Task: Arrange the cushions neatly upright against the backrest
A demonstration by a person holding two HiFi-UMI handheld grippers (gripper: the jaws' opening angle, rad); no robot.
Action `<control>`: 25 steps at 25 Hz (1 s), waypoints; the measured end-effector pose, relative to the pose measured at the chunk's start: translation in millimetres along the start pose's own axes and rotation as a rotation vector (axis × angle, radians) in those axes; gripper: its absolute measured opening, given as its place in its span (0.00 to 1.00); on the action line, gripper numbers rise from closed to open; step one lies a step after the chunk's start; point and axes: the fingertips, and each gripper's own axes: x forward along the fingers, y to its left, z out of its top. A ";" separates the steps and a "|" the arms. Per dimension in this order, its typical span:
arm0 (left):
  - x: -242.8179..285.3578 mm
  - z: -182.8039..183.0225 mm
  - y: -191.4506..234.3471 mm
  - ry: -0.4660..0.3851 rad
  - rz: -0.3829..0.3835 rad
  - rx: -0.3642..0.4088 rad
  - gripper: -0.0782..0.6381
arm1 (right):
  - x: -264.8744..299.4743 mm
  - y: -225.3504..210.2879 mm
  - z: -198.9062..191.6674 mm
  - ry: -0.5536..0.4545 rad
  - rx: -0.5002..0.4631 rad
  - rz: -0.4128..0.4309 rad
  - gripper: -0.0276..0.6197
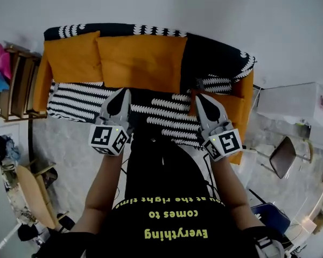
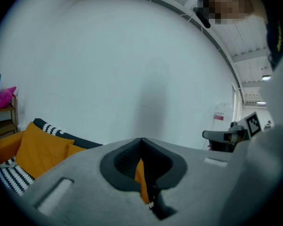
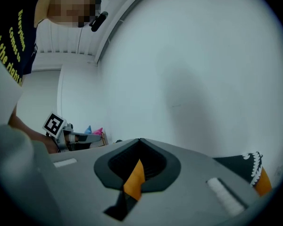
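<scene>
Hovering over the front of the seat of the black sofa with white-striped covers (image 1: 167, 114) in the head view, the left tool (image 1: 125, 92) and the right tool (image 1: 198, 97) both have their jaws pressed together, holding nothing; a square orange fabric cushion (image 1: 72, 58) stands against the sofa's backrest at its left end, touching a wider orange fabric cushion (image 1: 142, 63) at the backrest's middle; more orange fabric (image 1: 234, 112) sits at the sofa's right end, cushion or armrest cover I cannot tell.

In the left gripper view the left tool (image 2: 141, 141) is closed, a sliver of orange showing through its slot; the square cushion (image 2: 40, 149) leans on the sofa's dark backrest (image 2: 61, 132).

In the right gripper view the right tool (image 3: 140, 140) is likewise closed and empty; the sofa's black corner (image 3: 243, 166) lies off to its right.
</scene>
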 end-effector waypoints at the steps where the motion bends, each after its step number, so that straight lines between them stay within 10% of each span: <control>1: -1.3 -1.5 -2.0 0.000 0.012 -0.001 0.11 | 0.8 1.1 -2.0 -0.001 0.009 0.014 0.06; 9: 7.2 -6.6 -6.4 0.010 0.018 -0.001 0.11 | 33.6 12.2 -27.0 0.040 0.039 0.107 0.06; 12: 22.1 -20.3 0.1 0.033 -0.021 0.001 0.11 | 44.2 7.9 -63.8 0.091 -0.085 0.085 0.06; 15: 50.2 -45.9 -2.1 0.092 -0.073 -0.016 0.11 | 28.3 -51.8 -138.6 0.289 -0.145 -0.077 0.08; 19: 82.9 -82.8 -18.6 0.189 -0.155 0.005 0.12 | -30.8 -166.8 -264.1 0.684 -0.117 -0.243 0.36; 25: 135.0 -152.2 -47.3 0.274 -0.199 0.032 0.13 | -61.8 -281.4 -367.8 1.033 -0.292 -0.190 0.55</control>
